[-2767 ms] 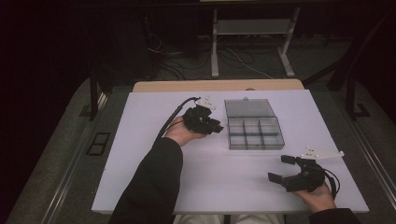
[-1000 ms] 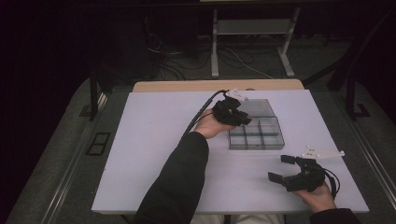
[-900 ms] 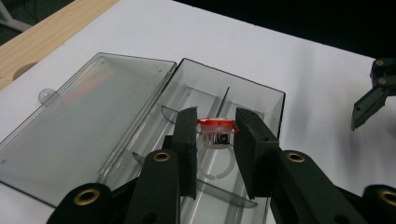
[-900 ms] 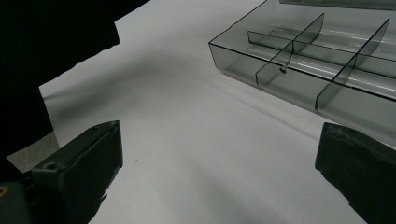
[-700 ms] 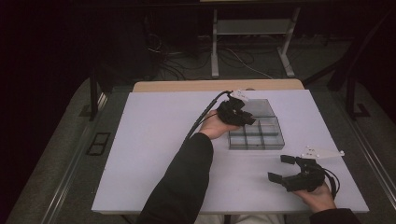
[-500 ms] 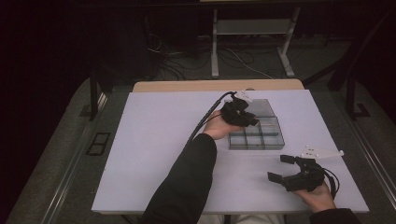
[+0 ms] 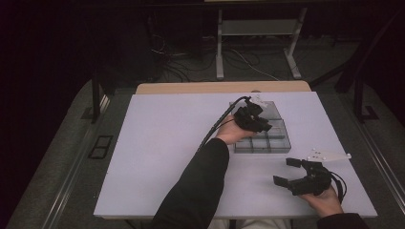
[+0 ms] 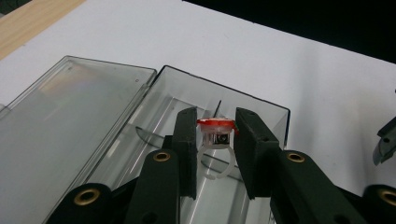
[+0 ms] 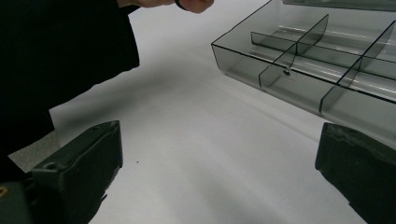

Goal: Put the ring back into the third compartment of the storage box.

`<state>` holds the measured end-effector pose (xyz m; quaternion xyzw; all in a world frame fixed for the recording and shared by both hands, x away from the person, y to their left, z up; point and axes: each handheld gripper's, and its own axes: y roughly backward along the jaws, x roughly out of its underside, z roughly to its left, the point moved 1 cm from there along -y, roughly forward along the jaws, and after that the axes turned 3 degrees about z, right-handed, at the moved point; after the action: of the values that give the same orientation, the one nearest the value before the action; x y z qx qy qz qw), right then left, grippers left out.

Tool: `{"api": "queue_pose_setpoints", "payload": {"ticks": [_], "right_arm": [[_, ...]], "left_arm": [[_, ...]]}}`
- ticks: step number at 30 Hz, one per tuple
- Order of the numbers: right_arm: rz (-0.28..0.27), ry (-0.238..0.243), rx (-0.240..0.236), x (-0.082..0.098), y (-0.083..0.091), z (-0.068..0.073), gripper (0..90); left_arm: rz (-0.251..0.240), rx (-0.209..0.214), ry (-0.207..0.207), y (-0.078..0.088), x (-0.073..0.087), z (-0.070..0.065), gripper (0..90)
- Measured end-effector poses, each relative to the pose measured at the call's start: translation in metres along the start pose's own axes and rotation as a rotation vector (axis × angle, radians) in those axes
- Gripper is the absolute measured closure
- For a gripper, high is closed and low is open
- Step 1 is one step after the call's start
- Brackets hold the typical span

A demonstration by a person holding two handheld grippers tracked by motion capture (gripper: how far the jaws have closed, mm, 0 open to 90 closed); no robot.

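A clear compartment box (image 7: 267, 138) lies at the middle right of the white table (image 7: 162, 143), its lid (image 8: 60, 126) folded open behind it. My left gripper (image 7: 260, 125) hovers over the box. In the left gripper view it (image 8: 215, 140) is shut on a small clear ring with a red top (image 8: 215, 130), held above a compartment (image 8: 219, 184). My right gripper (image 7: 289, 171) rests near the table's front right, jaws wide apart, nothing between them. In the right gripper view its jaws frame bare table, with the box (image 9: 317, 65) ahead.
A wooden strip (image 7: 224, 88) runs along the table's far edge. Behind it stand a white metal frame (image 7: 258, 33) and loose cables on the floor. The person's dark sleeve (image 7: 200, 186) crosses the table's middle front.
My left gripper has moved right from beside the box to over its compartments and sunk a little. The right gripper has stayed in place.
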<state>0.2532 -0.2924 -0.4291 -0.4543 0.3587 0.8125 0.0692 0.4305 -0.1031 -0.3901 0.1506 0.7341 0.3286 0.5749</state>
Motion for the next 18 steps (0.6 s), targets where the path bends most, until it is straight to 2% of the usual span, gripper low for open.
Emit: {"api": "queue_pose_setpoints", "payload": {"ticks": [3,11,15,18], "right_arm": [[-0.001,0.0,-0.001,0.0,0.0,0.0,0.7],[-0.011,-0.002,-0.004,-0.001,0.0,0.0,0.7],[-0.018,-0.01,-0.004,-0.001,0.001,-0.001,0.7],[-0.019,-0.01,-0.005,-0.001,0.001,-0.001,0.7]], "left_arm": [[-0.007,0.003,0.004,-0.005,0.0,-0.001,69.2],[0.025,0.007,0.0,-0.021,0.003,-0.002,69.1],[0.017,0.007,0.011,-0.026,0.004,-0.003,69.0],[0.008,0.013,0.003,-0.031,0.002,-0.004,68.8]]}}
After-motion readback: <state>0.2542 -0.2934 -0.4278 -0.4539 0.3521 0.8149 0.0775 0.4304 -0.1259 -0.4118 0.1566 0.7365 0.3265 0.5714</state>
